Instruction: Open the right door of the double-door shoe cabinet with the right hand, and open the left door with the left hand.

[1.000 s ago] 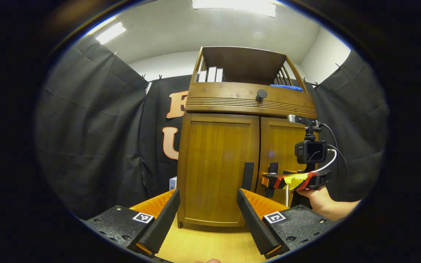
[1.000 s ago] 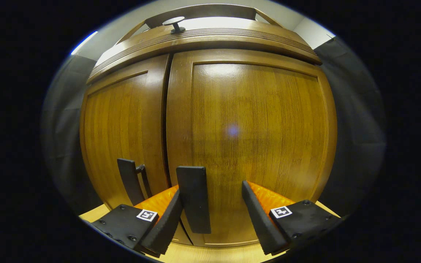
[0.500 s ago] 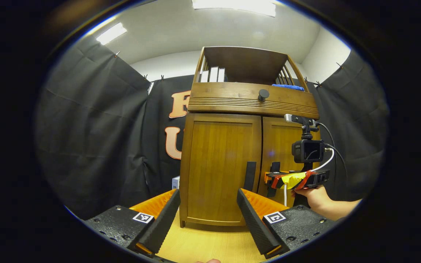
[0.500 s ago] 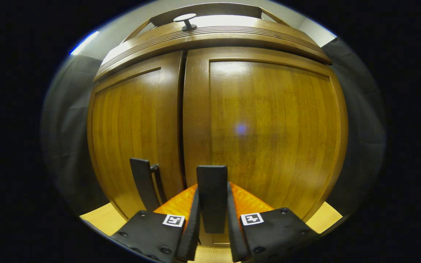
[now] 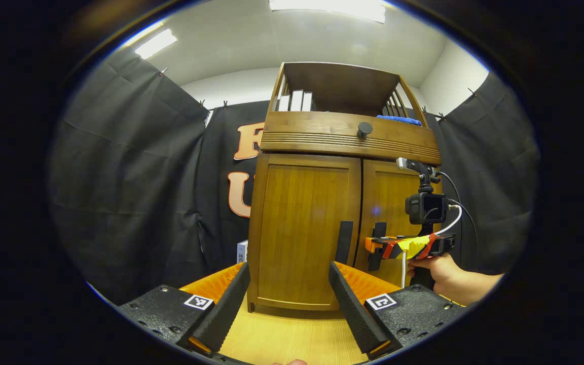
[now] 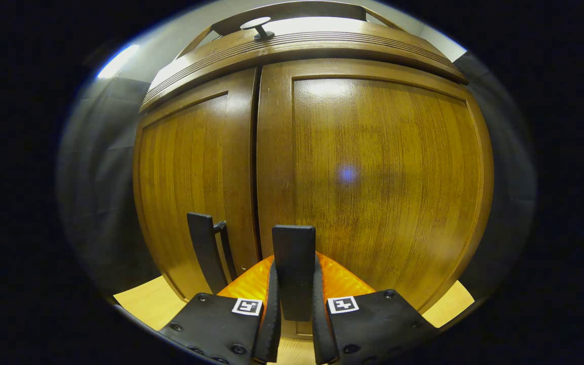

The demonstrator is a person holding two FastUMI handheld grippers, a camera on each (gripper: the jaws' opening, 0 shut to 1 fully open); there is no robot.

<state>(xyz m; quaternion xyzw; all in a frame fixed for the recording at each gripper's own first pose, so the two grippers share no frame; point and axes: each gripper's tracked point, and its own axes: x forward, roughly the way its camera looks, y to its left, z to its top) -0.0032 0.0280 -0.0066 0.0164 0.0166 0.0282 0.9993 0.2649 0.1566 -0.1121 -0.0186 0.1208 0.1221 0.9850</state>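
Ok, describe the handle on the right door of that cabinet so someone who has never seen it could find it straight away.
Start at the wooden shoe cabinet with two closed doors below a ribbed band. The right door handle is a flat dark upright bar beside the centre seam, low on the right door. Unlike the matching left door handle, it sits clamped between the fingers of the right gripper.

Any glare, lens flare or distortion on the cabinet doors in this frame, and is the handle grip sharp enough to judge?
Right gripper view: fisheye bulges the right door; ceiling-light glare near its top, a small bluish flare spot mid-panel; the right gripper on the right handle is sharp. Left gripper view: the cabinet is evenly lit and less distorted, with a faint flare dot on the right door; the left gripper is in focus.
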